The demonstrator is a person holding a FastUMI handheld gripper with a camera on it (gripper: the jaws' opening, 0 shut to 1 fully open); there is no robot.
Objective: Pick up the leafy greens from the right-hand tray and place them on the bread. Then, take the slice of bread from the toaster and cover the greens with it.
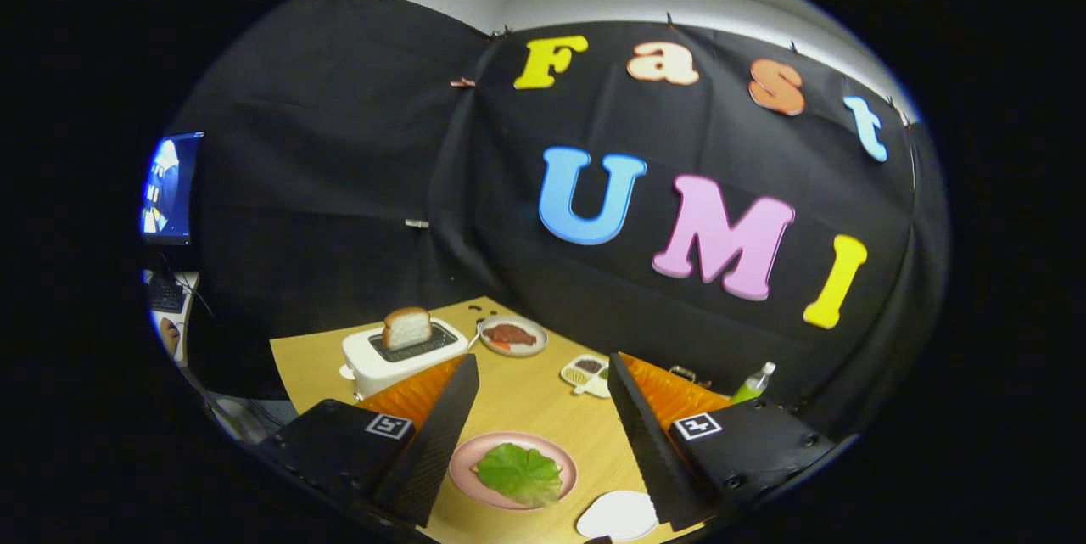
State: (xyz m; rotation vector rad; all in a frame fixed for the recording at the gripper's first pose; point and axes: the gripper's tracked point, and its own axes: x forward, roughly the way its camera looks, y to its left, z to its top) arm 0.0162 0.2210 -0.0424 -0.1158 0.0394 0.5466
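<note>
A green leaf (519, 473) lies on the pink plate (462, 457), low between my two fingers; whatever is under the leaf is hidden. My gripper (543, 370) hangs above the table, open, with nothing between its fingers. Beyond the left finger stands a white toaster (377, 361) with a slice of bread (406, 328) sticking up out of its slot.
A plate with brown and orange food (512, 335) sits behind the toaster. A small white divided tray (587, 374) lies ahead of the right finger, a green bottle (752, 383) past that finger. A white dish (619, 516) lies beside the pink plate. The wooden table (530, 400) ends at the black cloth.
</note>
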